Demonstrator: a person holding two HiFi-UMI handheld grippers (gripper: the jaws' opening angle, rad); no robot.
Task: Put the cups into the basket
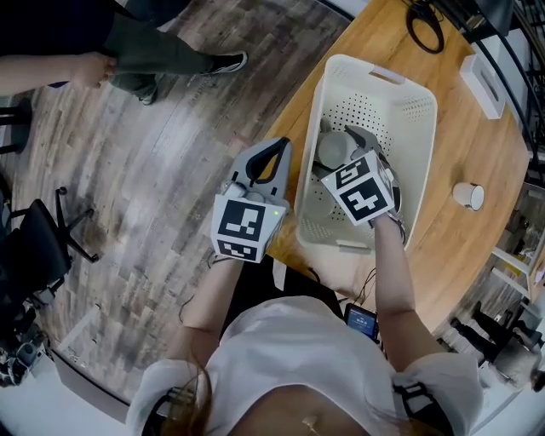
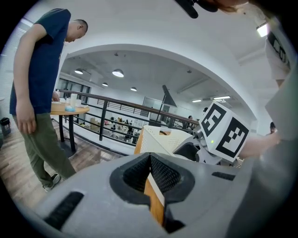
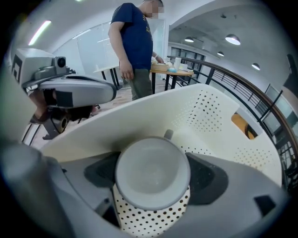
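A white perforated basket (image 1: 375,78) stands on the wooden table (image 1: 477,153). My right gripper (image 1: 349,145) reaches down inside it, shut on a cup (image 3: 152,173) with a grey inside and a white dotted wall; the cup (image 1: 334,150) hangs just above the basket floor (image 3: 205,116). My left gripper (image 1: 274,152) is held left of the basket, at the table's edge, with its jaws together and nothing between them (image 2: 150,162). A second, white cup (image 1: 468,196) lies on the table to the right of the basket.
A person (image 1: 153,47) stands on the wood floor at the upper left. A black cable (image 1: 424,25) and a white box (image 1: 484,85) lie at the table's far end. A black chair (image 1: 43,238) stands at the left.
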